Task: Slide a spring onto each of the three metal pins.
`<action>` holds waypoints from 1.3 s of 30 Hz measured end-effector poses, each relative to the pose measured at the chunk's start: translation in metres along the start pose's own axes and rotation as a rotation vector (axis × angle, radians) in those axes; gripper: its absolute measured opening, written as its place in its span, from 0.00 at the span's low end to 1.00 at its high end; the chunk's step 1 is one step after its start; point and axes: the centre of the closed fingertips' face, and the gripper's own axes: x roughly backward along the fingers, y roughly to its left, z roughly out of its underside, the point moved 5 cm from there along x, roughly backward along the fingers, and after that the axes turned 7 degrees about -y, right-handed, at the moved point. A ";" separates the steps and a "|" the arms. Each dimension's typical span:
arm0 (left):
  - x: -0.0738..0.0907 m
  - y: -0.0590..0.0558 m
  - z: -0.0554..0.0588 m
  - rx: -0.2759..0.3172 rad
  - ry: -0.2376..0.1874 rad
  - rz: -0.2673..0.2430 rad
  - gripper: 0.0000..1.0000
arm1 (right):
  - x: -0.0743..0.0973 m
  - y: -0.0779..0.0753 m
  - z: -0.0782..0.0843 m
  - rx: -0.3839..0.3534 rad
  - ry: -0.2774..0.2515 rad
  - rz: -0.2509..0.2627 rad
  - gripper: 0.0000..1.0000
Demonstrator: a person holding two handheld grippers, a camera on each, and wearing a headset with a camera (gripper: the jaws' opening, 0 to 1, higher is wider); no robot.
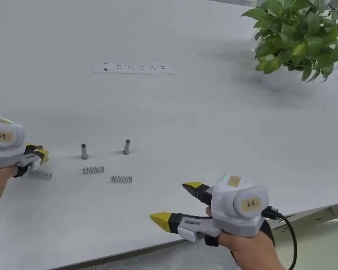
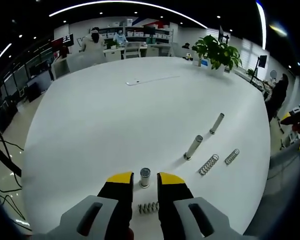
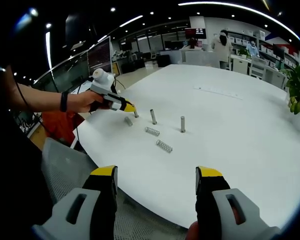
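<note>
The white table (image 1: pixel 214 129) looks smooth and hard, so a nudged part would likely skid; moves should stay low and slow. The right gripper (image 1: pixel 177 202) hangs at the near edge with its jaws spread wide and empty; it could steady a pin if needed. The left gripper (image 2: pixel 145 176) has its jaws released, a narrow gap apart, holding nothing; the nearest pin (image 2: pixel 145 179) stands just at that gap and the nearest spring (image 2: pixel 148 206) lies between the jaws behind the tips. I judge the step is taking this spring; pinch it lightly near one end, turn it upright, line its bore over the pin's top and lower it straight.

The grippers are grey plastic with yellow tips; the other two pins (image 2: pixel 193 147) (image 2: pixel 216 123) are short dull-metal cylinders standing on end; the remaining springs (image 2: pixel 209 164) (image 2: pixel 232 156) are thin open wire coils, easily crushed.
</note>
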 end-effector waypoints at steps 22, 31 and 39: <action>0.042 0.000 0.015 -0.035 -0.006 0.023 0.23 | -0.004 0.002 -0.002 0.006 0.000 -0.019 0.62; 0.053 -0.007 0.031 -0.043 0.021 0.041 0.26 | -0.005 0.004 -0.001 0.013 -0.004 -0.024 0.61; 0.056 -0.006 0.032 -0.048 0.016 0.046 0.27 | -0.005 0.004 0.004 -0.001 -0.010 -0.025 0.61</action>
